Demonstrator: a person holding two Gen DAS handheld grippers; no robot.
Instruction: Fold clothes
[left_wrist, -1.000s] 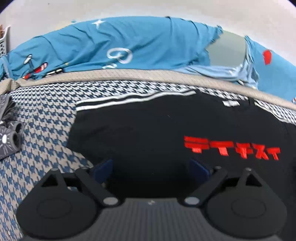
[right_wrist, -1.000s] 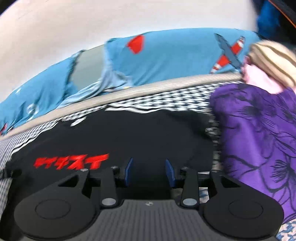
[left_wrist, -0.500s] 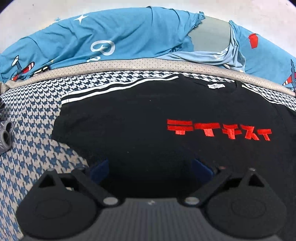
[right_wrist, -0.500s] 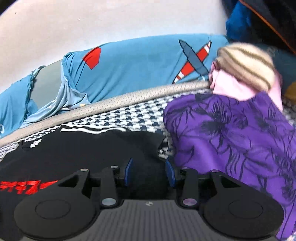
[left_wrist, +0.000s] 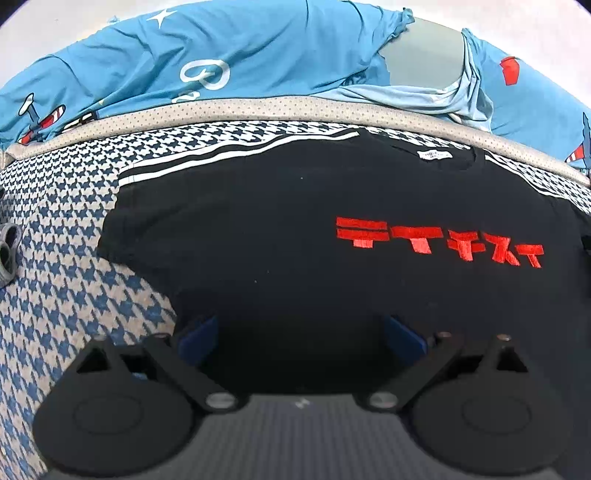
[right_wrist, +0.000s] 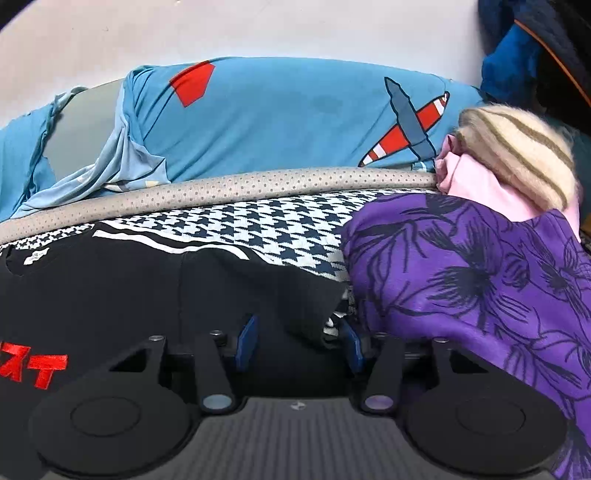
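Observation:
A black T-shirt (left_wrist: 295, 229) with red lettering (left_wrist: 439, 242) lies spread flat on the houndstooth bed cover (left_wrist: 70, 258), its white neck label (left_wrist: 434, 154) at the far side. My left gripper (left_wrist: 300, 336) stands wide open low over the shirt's near left part, its blue pads (left_wrist: 195, 336) apart from the cloth. In the right wrist view my right gripper (right_wrist: 299, 343) hangs over the shirt's right sleeve (right_wrist: 280, 288). Its jaws are opening, the sleeve's edge lies between them, and the pads do not press on it.
A purple floral garment (right_wrist: 480, 280) is heaped right beside the right gripper, with a pink cloth (right_wrist: 476, 181) and a fuzzy striped item (right_wrist: 517, 155) behind it. Blue aeroplane-print bedding (left_wrist: 221, 62) and a beige mattress edge (left_wrist: 258, 109) run along the back. A grey object (left_wrist: 7, 254) sits far left.
My right gripper has swung right from the lettering to the sleeve by the purple garment, and its jaws have widened. The left view shifted only slightly, still open over the shirt.

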